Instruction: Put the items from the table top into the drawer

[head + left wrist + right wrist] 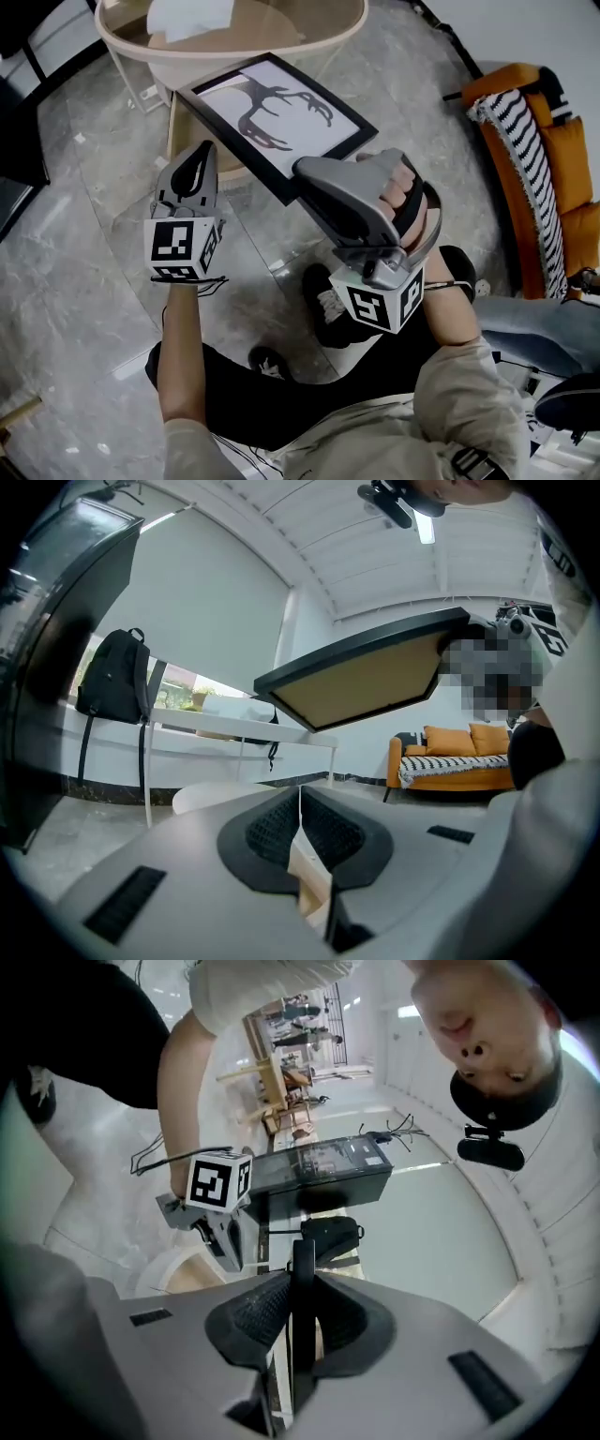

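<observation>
A black-framed picture point(281, 117) of a dark antler drawing hangs tilted in the air above the floor. My right gripper point(307, 171) is shut on its near edge. In the right gripper view that edge point(302, 1251) shows as a thin black strip pinched between the pads. My left gripper point(203, 152) floats just left of the frame, shut and holding nothing. In the left gripper view the frame's brown back point(366, 682) passes overhead, above my shut left gripper point(300, 794). The right gripper view shows the left gripper point(230, 1246) with its marker cube to the left.
A round beige-rimmed table point(309, 45) with something white point(187, 17) on it stands at the top of the head view. An orange sofa point(562, 159) with a striped blanket is at the right. The person's legs and shoes point(328, 305) are below, on grey marble floor.
</observation>
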Action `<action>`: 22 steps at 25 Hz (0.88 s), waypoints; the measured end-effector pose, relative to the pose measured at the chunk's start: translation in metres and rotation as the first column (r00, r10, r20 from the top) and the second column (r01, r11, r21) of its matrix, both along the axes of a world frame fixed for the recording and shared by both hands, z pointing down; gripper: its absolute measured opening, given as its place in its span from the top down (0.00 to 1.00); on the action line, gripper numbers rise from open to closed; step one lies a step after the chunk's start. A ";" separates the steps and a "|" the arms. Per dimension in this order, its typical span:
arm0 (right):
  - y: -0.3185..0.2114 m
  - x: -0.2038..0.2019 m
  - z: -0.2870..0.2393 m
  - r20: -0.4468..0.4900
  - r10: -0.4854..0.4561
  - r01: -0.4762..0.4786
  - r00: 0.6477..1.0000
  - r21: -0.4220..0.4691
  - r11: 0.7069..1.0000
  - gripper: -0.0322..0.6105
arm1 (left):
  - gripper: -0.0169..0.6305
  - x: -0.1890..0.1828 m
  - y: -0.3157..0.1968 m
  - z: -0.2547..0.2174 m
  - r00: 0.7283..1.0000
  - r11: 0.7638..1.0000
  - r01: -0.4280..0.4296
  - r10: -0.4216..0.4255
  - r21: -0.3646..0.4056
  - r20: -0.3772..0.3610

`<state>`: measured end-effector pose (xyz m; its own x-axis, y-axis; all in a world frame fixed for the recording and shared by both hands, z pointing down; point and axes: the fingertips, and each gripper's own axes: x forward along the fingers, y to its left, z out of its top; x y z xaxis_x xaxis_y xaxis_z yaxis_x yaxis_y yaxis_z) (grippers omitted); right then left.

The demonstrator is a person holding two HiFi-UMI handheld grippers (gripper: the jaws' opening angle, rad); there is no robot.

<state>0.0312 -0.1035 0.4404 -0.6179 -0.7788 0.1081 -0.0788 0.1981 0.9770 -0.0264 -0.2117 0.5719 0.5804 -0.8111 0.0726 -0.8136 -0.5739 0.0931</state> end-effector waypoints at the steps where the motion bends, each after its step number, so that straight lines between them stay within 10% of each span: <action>1: 0.000 -0.004 0.003 0.003 -0.014 0.014 1.000 -0.015 1.000 0.81 | 0.94 -0.004 -0.001 0.001 1.000 1.000 0.010 -0.010 -0.005 -0.002; 22: -0.093 -0.071 0.176 -0.054 -0.146 0.109 0.988 -0.432 0.895 0.81 | 0.94 -0.030 0.001 0.077 0.984 0.984 0.105 -0.082 -0.145 0.159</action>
